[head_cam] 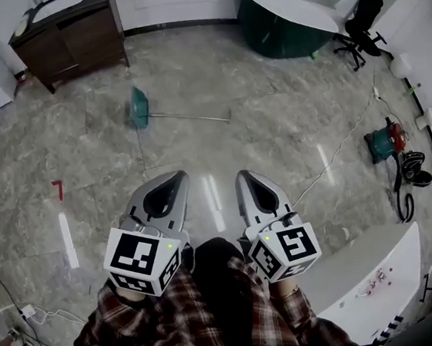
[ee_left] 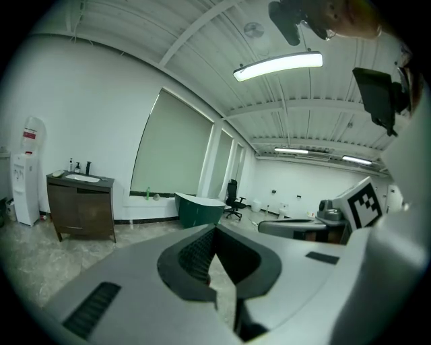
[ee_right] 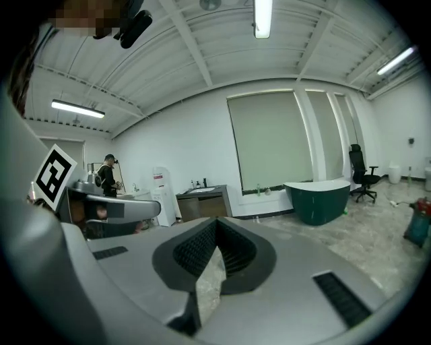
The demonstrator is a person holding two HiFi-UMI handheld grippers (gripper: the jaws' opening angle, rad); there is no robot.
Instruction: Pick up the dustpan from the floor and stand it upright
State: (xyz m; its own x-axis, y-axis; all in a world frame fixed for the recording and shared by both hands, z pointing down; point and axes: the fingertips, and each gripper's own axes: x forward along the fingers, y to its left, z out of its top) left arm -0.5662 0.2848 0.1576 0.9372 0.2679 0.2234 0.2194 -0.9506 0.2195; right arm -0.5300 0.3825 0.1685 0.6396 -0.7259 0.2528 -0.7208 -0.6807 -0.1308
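With jaws together and empty, the left gripper [head_cam: 176, 176] and right gripper [head_cam: 243, 175] are hovering at lower centre while the dustpan [head_cam: 140, 107] is lying on the floor [head_cam: 288, 129] at upper left, probably light and stiff, best taken by its thin handle [head_cam: 194, 116].

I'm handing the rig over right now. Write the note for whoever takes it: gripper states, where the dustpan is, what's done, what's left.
Left gripper: shut, empty, held near the body.
Right gripper: shut, empty, beside the left one.
Dustpan: lying on the floor ahead of both grippers and a little left. Its handle runs off to the right, and neither gripper touches it.
Done: nothing yet.
Left: step closer, open a gripper, probably grip the handle, lift the dustpan and stand it upright.
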